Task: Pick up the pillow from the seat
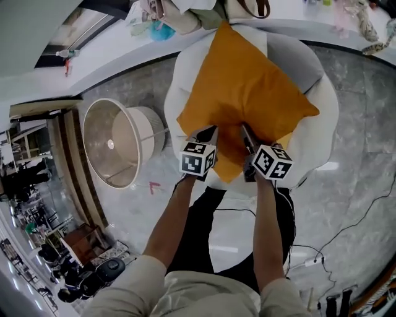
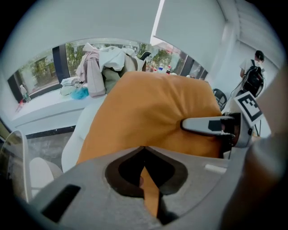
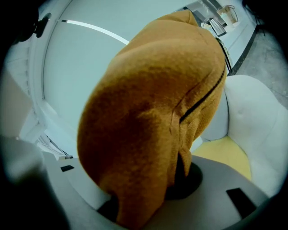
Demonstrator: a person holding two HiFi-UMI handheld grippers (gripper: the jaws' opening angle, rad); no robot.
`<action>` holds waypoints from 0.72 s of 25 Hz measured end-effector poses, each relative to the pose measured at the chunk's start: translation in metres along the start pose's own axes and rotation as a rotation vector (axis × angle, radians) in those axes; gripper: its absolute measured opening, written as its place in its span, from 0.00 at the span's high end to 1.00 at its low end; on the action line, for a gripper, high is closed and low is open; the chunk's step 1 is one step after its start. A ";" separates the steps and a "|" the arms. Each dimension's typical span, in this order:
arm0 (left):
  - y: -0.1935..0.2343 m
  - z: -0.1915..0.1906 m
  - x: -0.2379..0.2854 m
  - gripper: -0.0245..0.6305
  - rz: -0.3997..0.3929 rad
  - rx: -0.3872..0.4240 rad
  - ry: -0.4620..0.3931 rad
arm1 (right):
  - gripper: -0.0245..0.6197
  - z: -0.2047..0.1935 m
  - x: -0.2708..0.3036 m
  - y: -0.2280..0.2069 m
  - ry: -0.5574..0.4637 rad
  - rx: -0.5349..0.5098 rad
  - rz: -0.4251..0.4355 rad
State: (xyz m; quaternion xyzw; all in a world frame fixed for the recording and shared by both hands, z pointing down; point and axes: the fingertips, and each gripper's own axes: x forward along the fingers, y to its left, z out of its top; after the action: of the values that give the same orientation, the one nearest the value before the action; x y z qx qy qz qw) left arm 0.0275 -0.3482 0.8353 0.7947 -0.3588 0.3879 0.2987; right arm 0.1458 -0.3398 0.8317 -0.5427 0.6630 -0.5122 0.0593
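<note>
An orange pillow (image 1: 247, 86) stands tilted against the back of a white armchair (image 1: 322, 124); whether it still touches the seat is hidden. Both grippers hold its near lower edge. My left gripper (image 1: 207, 135) is shut on a thin fold of the pillow (image 2: 148, 112), and a strip of orange cloth shows between its jaws (image 2: 145, 152). My right gripper (image 1: 246, 137) is shut on a thick bunch of the pillow (image 3: 148, 112), which fills its own view and hides its fingers (image 3: 148, 197). One right gripper finger (image 2: 202, 126) presses into the cloth in the left gripper view.
A yellow seat cushion (image 3: 225, 152) lies under the pillow. A large lampshade (image 1: 117, 142) stands on the marble floor left of the chair. Clothes and bags (image 1: 173, 18) are piled on the sill behind. Cables (image 1: 346, 229) run over the floor at right. A person (image 2: 254, 76) stands far off.
</note>
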 end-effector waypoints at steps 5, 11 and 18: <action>0.002 -0.007 -0.036 0.95 0.006 -0.041 -0.026 | 0.61 0.004 -0.020 0.029 0.012 -0.100 -0.049; -0.010 -0.007 -0.073 0.95 -0.006 -0.049 -0.061 | 0.61 0.009 -0.049 0.056 0.046 -0.299 -0.154; -0.027 0.016 -0.117 0.95 -0.049 -0.039 -0.130 | 0.61 0.010 -0.082 0.080 0.104 -0.455 -0.292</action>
State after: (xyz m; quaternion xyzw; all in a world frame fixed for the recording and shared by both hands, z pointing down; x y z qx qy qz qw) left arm 0.0037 -0.3057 0.7239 0.8207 -0.3655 0.3212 0.2996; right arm 0.1321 -0.2912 0.7285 -0.6048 0.6779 -0.3803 -0.1730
